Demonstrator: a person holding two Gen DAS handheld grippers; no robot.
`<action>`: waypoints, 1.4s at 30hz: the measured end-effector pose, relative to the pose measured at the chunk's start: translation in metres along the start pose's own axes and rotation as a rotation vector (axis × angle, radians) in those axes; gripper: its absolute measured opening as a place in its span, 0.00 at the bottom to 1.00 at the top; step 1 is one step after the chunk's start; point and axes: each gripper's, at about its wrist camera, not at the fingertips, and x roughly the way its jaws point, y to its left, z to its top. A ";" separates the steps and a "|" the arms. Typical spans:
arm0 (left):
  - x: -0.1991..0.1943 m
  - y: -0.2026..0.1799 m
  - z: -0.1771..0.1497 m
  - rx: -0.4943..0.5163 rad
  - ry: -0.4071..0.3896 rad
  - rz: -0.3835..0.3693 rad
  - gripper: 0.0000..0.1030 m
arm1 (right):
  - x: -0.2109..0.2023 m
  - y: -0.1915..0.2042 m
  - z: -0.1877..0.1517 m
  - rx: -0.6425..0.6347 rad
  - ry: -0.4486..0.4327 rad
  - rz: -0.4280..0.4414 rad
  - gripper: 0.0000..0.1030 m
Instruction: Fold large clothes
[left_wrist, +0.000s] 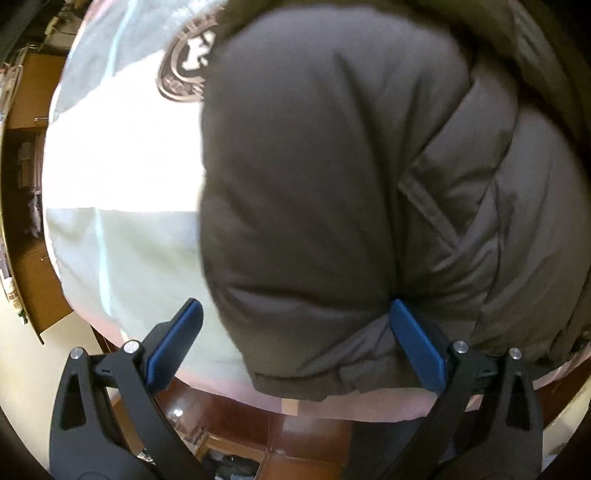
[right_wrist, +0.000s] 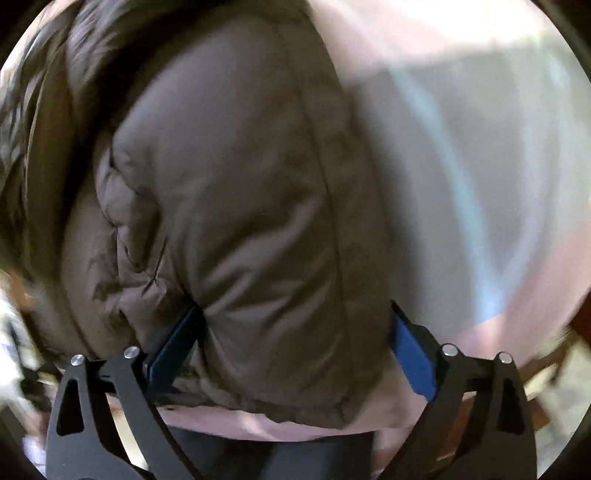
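A dark brown puffer jacket (left_wrist: 351, 177) lies on a pale cloth-covered table (left_wrist: 122, 236). My left gripper (left_wrist: 295, 343) is open; its jaws stand wide apart over the jacket's near left corner, the right pad (left_wrist: 417, 343) pressing into a crease, the left pad (left_wrist: 177, 339) over the cloth. In the right wrist view the jacket (right_wrist: 240, 192) fills the left and middle. My right gripper (right_wrist: 295, 343) is open, jaws straddling the jacket's near right corner; the left pad (right_wrist: 173, 343) is partly sunk in folds, the right pad (right_wrist: 413, 354) lies beside the jacket's edge.
The pale tablecloth carries a round brown emblem (left_wrist: 184, 62) at the far left. Its pink hem (left_wrist: 351, 402) hangs over the table's near edge. Reddish-brown tile floor (left_wrist: 295, 443) lies below. Wooden cabinets (left_wrist: 33, 155) stand at the left.
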 end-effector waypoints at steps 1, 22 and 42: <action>0.002 0.000 0.000 -0.005 0.007 -0.023 0.98 | 0.001 -0.002 0.001 0.014 0.001 0.024 0.96; -0.152 0.074 0.028 -0.133 -0.380 -0.859 0.11 | -0.119 0.092 0.050 -0.101 -0.231 0.679 0.09; -0.177 0.080 0.267 -0.494 -0.400 -0.944 0.16 | -0.110 0.178 0.312 0.136 -0.450 0.593 0.09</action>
